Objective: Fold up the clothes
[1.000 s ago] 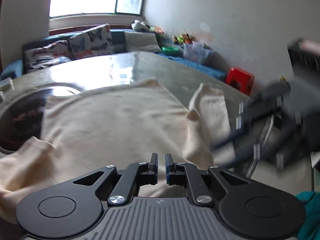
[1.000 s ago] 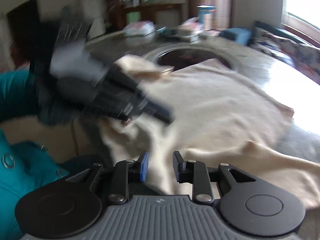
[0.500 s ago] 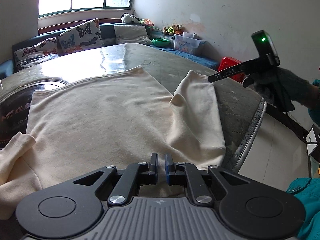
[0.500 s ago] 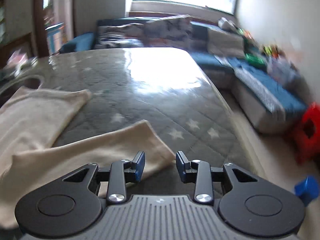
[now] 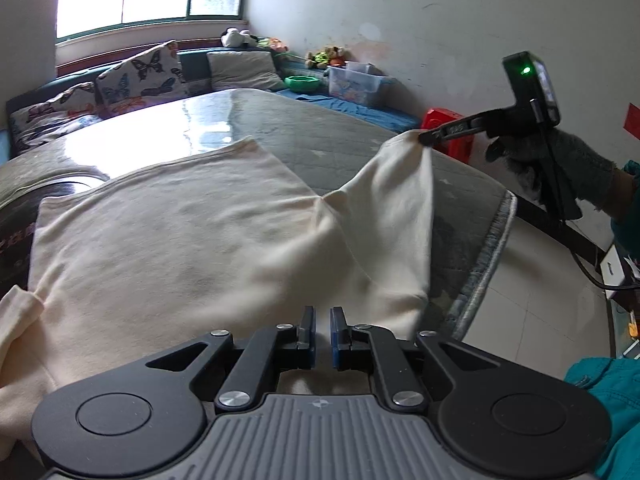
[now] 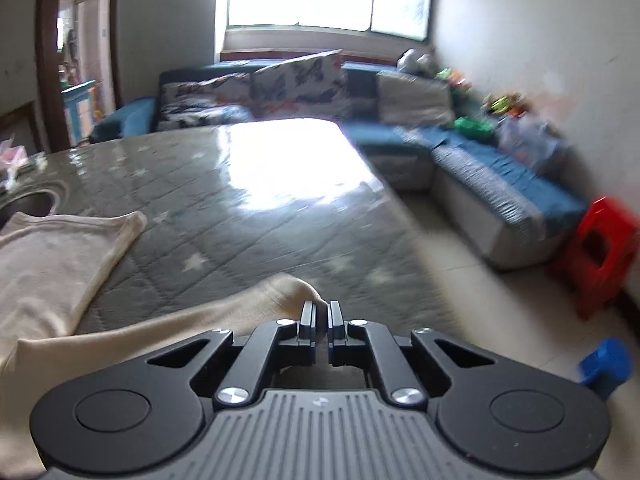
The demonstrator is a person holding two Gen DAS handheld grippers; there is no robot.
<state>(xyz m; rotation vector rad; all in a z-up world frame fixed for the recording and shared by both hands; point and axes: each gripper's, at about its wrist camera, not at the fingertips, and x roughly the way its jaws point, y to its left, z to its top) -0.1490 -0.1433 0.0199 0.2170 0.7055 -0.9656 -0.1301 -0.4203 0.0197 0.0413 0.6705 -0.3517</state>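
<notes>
Pinching the cuff of the sleeve (image 5: 400, 184), your right gripper (image 6: 322, 320) now has its jaws nearly closed on the cloth, where half a second ago they stood apart just short of it, and the sleeve has come up off the quilted table (image 5: 344, 144). Your left gripper (image 5: 322, 330) has its jaws almost together low over the near hem, but you cannot tell whether cloth is between them. With the cream shirt (image 5: 168, 224) spread flat, the sleeve looks ready to carry across the body.
</notes>
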